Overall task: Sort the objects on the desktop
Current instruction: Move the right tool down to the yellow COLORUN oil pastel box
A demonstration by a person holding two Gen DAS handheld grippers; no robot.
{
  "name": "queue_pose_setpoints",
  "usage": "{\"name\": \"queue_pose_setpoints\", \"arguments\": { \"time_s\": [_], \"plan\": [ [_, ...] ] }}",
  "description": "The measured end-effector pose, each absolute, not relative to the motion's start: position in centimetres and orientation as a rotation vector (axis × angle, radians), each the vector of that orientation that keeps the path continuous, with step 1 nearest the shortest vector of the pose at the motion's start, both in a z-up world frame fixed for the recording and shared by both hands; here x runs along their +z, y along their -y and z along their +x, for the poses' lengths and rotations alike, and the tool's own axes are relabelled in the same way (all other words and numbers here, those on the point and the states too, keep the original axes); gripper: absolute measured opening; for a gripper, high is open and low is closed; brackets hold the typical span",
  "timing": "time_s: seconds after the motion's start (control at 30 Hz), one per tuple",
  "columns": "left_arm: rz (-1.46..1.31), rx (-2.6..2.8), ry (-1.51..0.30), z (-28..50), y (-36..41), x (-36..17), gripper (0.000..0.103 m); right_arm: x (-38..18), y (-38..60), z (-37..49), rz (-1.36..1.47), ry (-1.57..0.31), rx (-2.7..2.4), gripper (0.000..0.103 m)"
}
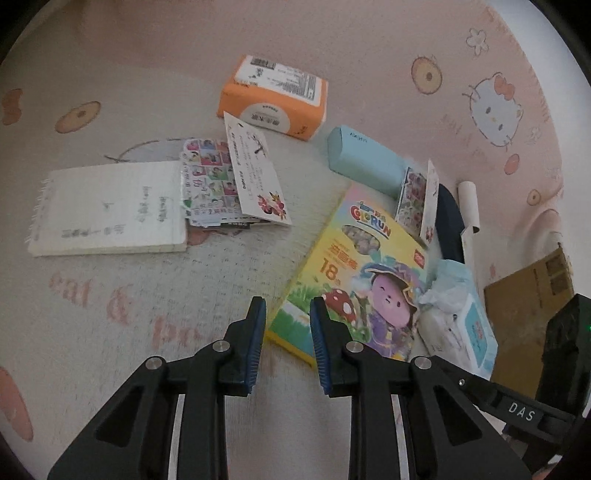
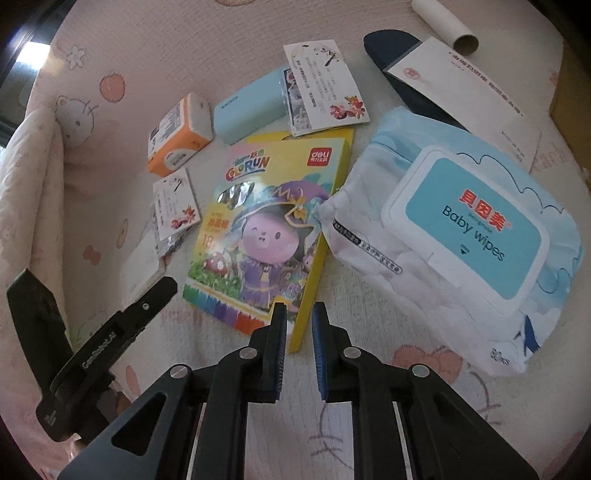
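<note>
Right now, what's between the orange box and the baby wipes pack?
In the right wrist view, the light blue case and the yellow Colorun crayon box lie between the orange box and the baby wipes pack; the crayon box's edge meets the wipes.

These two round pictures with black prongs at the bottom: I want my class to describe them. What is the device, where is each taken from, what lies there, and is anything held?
A person holds a two-finger tool in each hand; each carries a wide-angle camera looking along its fingers. One picture is from the left tool, the other from the right tool. Both are open and hold nothing. On the pink cartoon-print cloth lie a crayon box, baby wipes, an orange box, a notepad, a light-blue case and a cardboard tube.
</note>
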State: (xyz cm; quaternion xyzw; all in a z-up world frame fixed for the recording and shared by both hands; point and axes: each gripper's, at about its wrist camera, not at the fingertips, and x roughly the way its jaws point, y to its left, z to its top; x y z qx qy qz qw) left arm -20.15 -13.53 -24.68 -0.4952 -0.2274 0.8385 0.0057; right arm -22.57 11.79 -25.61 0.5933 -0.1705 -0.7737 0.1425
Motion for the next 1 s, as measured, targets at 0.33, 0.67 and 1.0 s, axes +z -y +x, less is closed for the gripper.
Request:
{"name": "queue_pose_setpoints", "arguments": {
  "time_s": [0.33, 0.67, 1.0],
  "plan": [
    [-1.519, 2.633, 0.580, -20.3, 12.4, -25.9, 0.027, -27.8, -11.3, -22.9, 1.706, 0.596, -2.223, 0.011],
    [-1.522, 2.626, 0.636, -19.7, 12.5, -26.0, 0.027, -28.0, -10.5, -22.5, 1.673, 0.580, -2.280, 0.015],
    [-1.591, 2.602, 0.645, -14.2, 11.5, -25.9, 0.027, -27.2, -10.3, -19.6, 1.658, 0.380, -2.275, 0.015]
  ]
}}
